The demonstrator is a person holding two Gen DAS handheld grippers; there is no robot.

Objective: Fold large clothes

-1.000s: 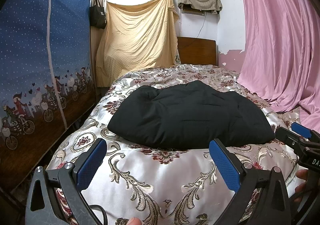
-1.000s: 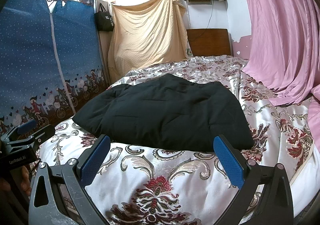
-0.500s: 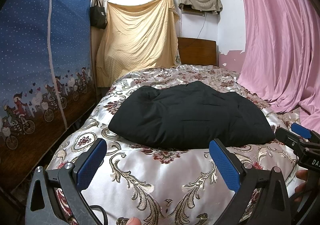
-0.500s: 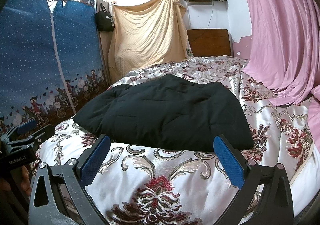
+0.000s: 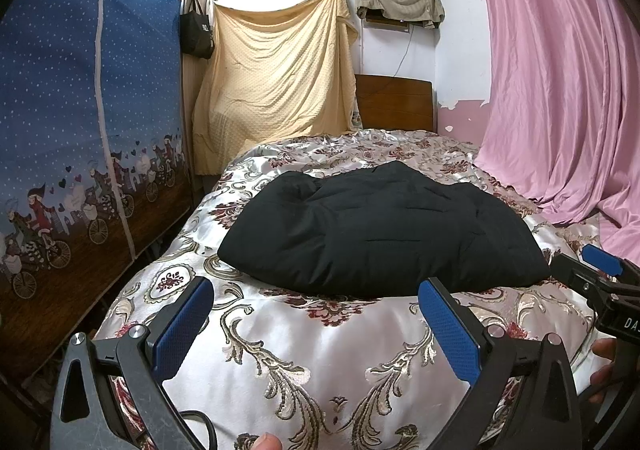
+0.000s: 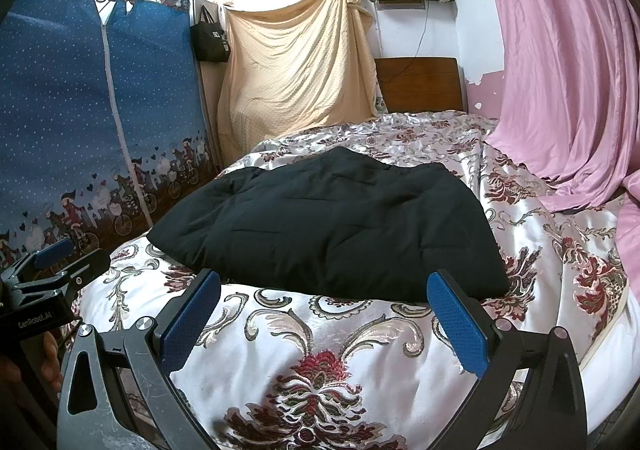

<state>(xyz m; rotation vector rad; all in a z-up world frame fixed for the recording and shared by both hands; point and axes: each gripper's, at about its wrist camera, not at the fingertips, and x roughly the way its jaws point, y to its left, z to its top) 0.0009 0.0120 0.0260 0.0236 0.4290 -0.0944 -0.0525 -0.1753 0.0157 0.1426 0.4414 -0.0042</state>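
Observation:
A black quilted padded garment [image 5: 380,230] lies folded in a thick bundle on the bed's floral satin cover [image 5: 312,354]; it also shows in the right wrist view [image 6: 332,226]. My left gripper [image 5: 316,326] is open and empty, held above the cover just short of the garment's near edge. My right gripper [image 6: 324,318] is open and empty, also just short of that edge. The right gripper shows at the right edge of the left wrist view [image 5: 600,278]; the left gripper shows at the left edge of the right wrist view [image 6: 52,262].
A blue fabric wardrobe [image 5: 80,138] stands along the bed's left side. A pink curtain [image 5: 560,90] hangs at the right and spills onto the bed. A yellow sheet [image 5: 276,74] and a wooden headboard [image 5: 394,102] are at the far end.

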